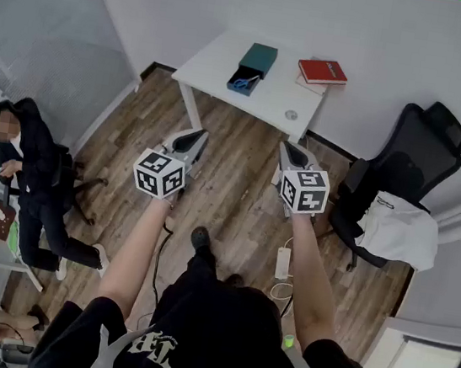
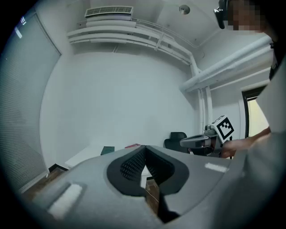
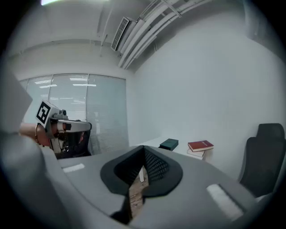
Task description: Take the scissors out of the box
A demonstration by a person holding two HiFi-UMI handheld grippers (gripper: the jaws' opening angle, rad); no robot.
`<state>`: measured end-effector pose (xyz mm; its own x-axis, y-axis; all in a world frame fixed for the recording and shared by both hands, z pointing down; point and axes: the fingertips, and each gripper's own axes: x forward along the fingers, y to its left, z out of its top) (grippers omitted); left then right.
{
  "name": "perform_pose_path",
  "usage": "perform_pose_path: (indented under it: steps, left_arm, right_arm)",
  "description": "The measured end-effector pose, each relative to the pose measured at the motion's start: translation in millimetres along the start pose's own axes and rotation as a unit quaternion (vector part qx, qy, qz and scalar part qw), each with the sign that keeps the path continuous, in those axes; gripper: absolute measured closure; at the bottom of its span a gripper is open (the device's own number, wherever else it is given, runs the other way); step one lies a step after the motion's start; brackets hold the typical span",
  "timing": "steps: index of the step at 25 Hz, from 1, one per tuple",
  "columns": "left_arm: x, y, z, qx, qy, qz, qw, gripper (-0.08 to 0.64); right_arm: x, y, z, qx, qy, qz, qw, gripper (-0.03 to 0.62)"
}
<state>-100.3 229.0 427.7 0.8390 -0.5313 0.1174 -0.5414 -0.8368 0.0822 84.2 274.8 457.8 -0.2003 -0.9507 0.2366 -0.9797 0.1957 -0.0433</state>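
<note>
Scissors [image 1: 246, 82]: we count one pair, with blue handles, lying inside the single open box [image 1: 234, 88] on the white table [image 1: 217, 65]. At this range we cannot establish their long axis or which way the tips point; only the blue loops are distinguishable. We record one dark green lid [image 1: 258, 57] lying on the table, touching the box's far end. Two books are stacked near the table's right end, a red book [image 1: 322, 70] on top of a paler one. One small round object [image 1: 290, 115] sits near the table's front edge.

Both grippers are held out over the wooden floor [image 1: 240, 176], well apart from the table and box. We find the left gripper [image 1: 195, 138] clenched, pads meeting with nothing between them. The right gripper [image 1: 289, 150] is likewise clenched and empty. Each points toward the table.

One black office chair [image 1: 418, 150] stands right of the table, with a white garment [image 1: 401, 231] draped over its seat. One seated person [image 1: 33, 168] is at the room's left side.
</note>
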Motion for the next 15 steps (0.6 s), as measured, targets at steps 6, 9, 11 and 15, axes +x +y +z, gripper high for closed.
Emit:
perform_pose_path:
  steps: [6, 9, 11, 15]
  left_arm:
    - [-2.2, 2.5, -2.0, 0.001, 0.0, 0.001, 1.0, 0.558]
    - [-0.6, 4.2, -3.9, 0.001, 0.001, 0.0, 1.0, 0.558]
    - [0.5, 6.3, -4.8, 0.0, 0.001, 0.0, 1.0, 0.558]
    - [5.2, 14.2, -8.9, -0.003, 0.004, -0.002, 1.0, 0.558]
  right_arm:
    - [-0.9, 4.2, 1.2, -0.003, -0.002, 0.0, 1.0, 0.588]
    - [-0.1, 3.1, 0.0, 0.003, -0.003, -0.003, 1.0, 0.588]
    - [1.9, 1.2, -0.9, 0.01, -0.003, -0.007, 1.0, 0.588]
    - [10.4, -1.3, -4.2, 0.016, 0.002, -0.013, 1.0, 0.588]
